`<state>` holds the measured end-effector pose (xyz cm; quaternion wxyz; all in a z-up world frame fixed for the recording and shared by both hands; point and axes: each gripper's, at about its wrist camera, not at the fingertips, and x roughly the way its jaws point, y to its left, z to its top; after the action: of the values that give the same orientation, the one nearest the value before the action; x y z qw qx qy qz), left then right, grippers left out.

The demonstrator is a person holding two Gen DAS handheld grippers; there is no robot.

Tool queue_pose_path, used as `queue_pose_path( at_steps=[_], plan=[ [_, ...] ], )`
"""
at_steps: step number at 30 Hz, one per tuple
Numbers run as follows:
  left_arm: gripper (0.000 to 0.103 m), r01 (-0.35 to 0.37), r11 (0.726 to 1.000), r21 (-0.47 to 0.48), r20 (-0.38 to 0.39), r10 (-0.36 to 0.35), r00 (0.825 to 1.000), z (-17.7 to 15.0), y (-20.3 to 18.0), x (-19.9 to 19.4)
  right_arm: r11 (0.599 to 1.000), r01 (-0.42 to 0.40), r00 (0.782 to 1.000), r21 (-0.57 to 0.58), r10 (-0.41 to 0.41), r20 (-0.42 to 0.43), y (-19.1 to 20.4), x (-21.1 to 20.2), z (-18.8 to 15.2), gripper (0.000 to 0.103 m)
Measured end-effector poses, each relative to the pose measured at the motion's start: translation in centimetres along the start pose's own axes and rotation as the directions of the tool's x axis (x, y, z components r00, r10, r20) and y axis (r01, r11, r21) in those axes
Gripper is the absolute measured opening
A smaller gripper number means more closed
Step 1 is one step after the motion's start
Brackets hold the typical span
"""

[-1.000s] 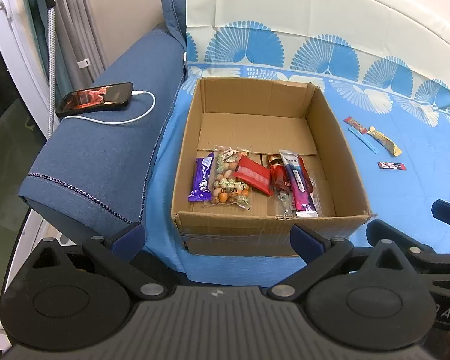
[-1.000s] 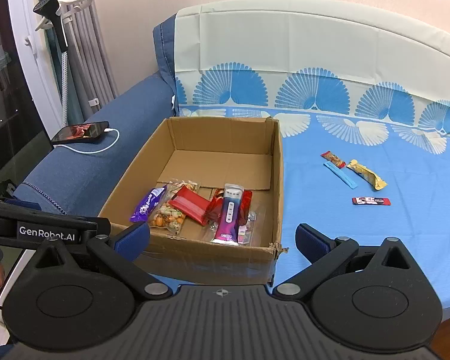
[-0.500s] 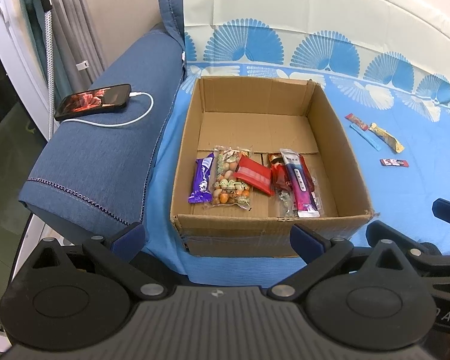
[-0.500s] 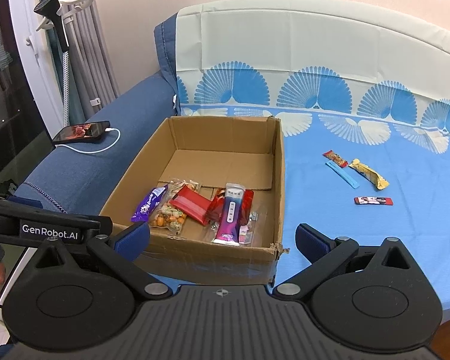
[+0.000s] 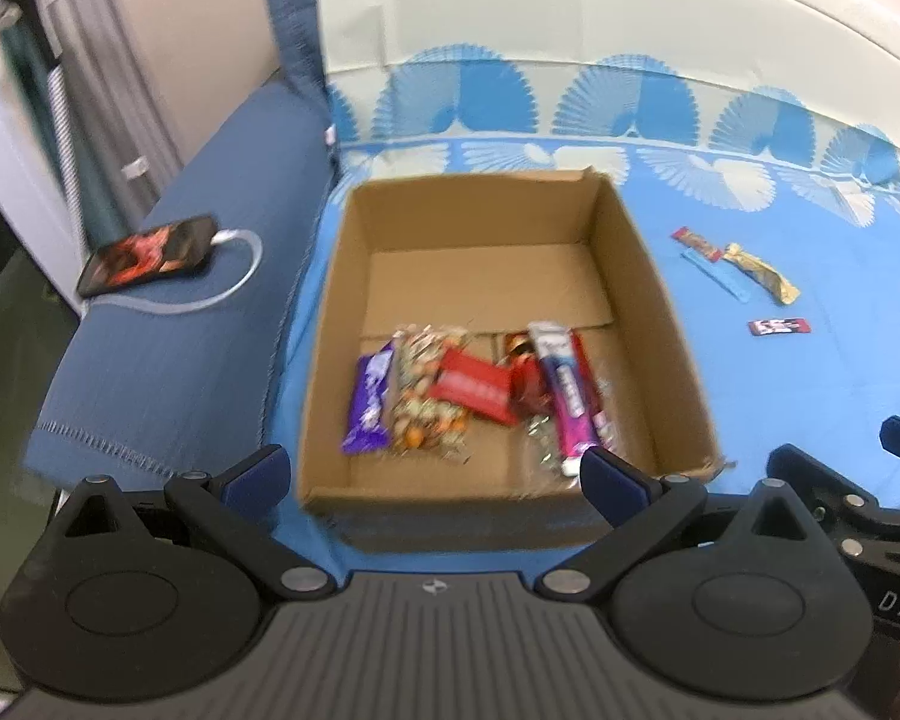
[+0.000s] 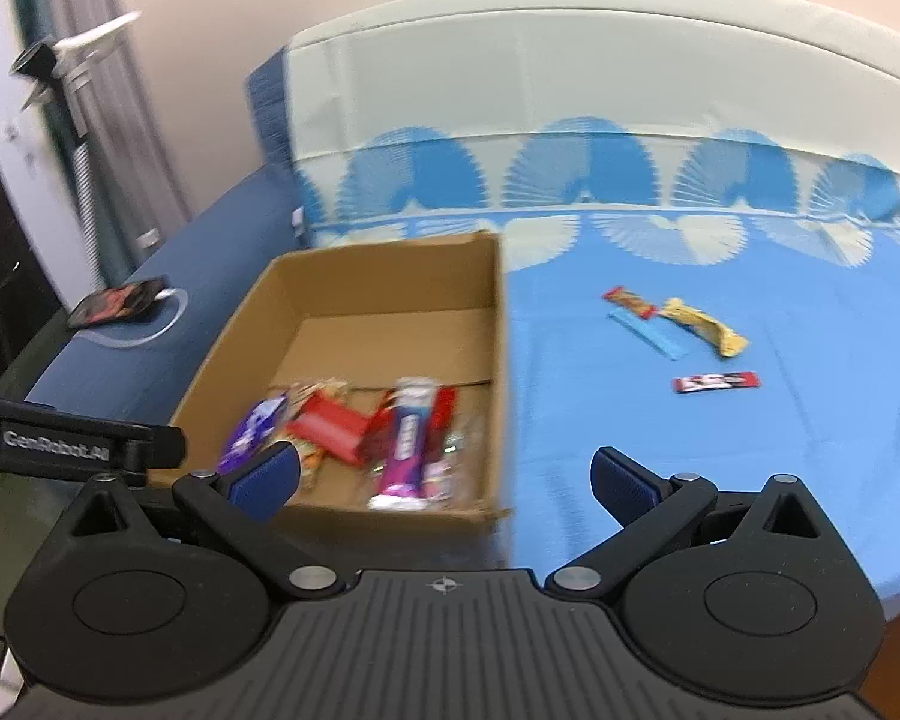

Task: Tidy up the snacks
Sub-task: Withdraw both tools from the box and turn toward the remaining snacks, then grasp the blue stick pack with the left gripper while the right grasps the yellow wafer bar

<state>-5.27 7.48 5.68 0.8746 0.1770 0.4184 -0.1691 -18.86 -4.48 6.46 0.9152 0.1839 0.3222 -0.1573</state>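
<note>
An open cardboard box sits on the blue bed sheet and holds several snack packs, among them a purple bar, a red pack and a pink-purple bar. Right of the box on the sheet lie a red bar, a blue strip, a gold wrapper and a red-black bar. My left gripper hangs open at the box's near wall with nothing in it. My right gripper is open too, over the box's right front corner.
A phone on a white charging cable lies on the blue sofa arm left of the box. A curtain and a white stand are at the far left. The patterned backrest rises behind the sheet.
Both views have shifted and are blurred by motion: the grippers have moved forward and slightly up, the right one swinging rightward. Nothing has been gripped or moved.
</note>
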Motion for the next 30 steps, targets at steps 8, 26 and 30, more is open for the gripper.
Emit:
queue_pose_path(
  at_steps=[8,26,30],
  plan=[
    [0.103,0.090,0.995,0.033,-0.044,-0.089,0.995,4.8,-6.0,2.2,0.986,0.125,0.992,0.107,-0.128,0.019,-7.6,0.7,0.7,0.103],
    [0.103,0.183,0.980,0.080,-0.307,-0.150,0.940,16.5,-25.4,21.1,0.955,0.272,0.962,0.119,-0.272,-0.017,-23.5,11.9,4.7,0.103],
    [0.103,0.122,0.990,0.072,-0.358,-0.088,0.929,17.9,-28.4,28.3,0.969,0.244,0.969,0.041,-0.242,-0.051,-25.6,17.6,6.4,0.103]
  ],
)
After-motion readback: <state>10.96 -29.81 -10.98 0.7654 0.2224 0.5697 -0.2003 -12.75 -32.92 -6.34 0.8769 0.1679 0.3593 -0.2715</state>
